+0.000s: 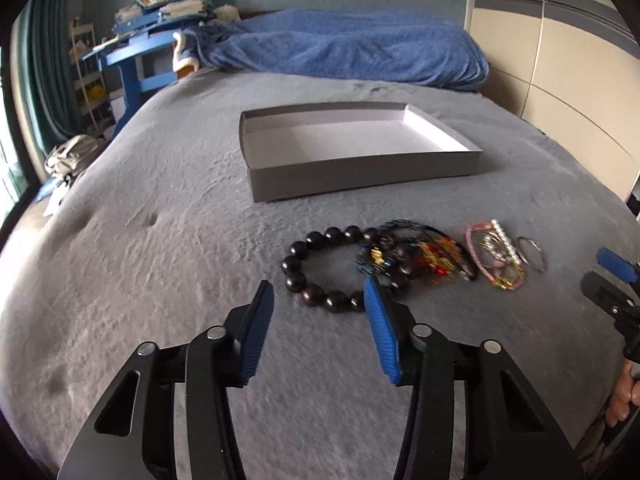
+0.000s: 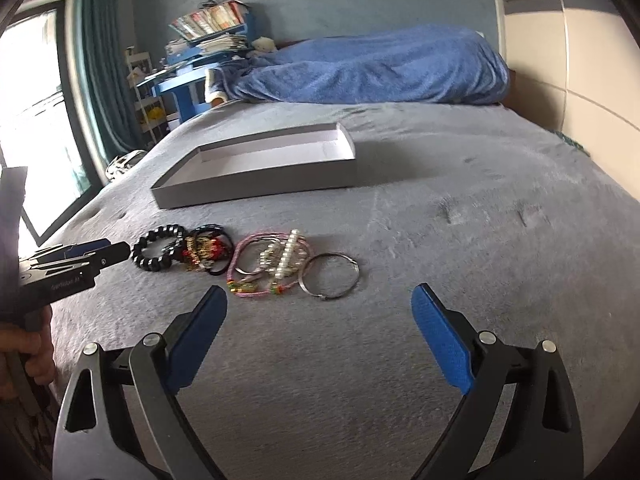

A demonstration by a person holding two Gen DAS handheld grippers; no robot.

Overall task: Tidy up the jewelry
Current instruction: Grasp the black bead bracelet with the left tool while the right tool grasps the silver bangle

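A small heap of jewelry lies on the grey bedspread [image 1: 140, 208], near the bed's front edge and well short of the grey cardboard box lid [image 1: 360, 168] that sits open-side up toward the middle of the bed. At the heap's left end is a dark wooden bead bracelet [image 1: 320, 268], its large round glossy beads forming a loose ring. Overlapping its right side is a tangle of black cords with gold, red and blue beads [image 1: 416, 256]. Just right of that lie pink braided string bracelets [image 2: 256, 276] with small green and yellow beads, and a pearl hair clip [image 2: 290, 256] rests across them beside a few silvery pieces too small to make out. A plain metal bangle [image 2: 330, 274] closes the row on the right, touching the pink strings.

The left gripper [image 1: 318, 298] hovers low over the near arc of the wooden bracelet, its blue-padded fingers [image 1: 380, 328] spread moderately apart with nothing between them; the right finger's tip overlaps the beads in the left wrist view, though contact cannot be told. The right gripper [image 2: 320, 304] hangs above bare bedspread in front of the bangle, its fingers spread wide and holding nothing. A rolled blue blanket [image 1: 340, 48] lies along the bed's far edge.
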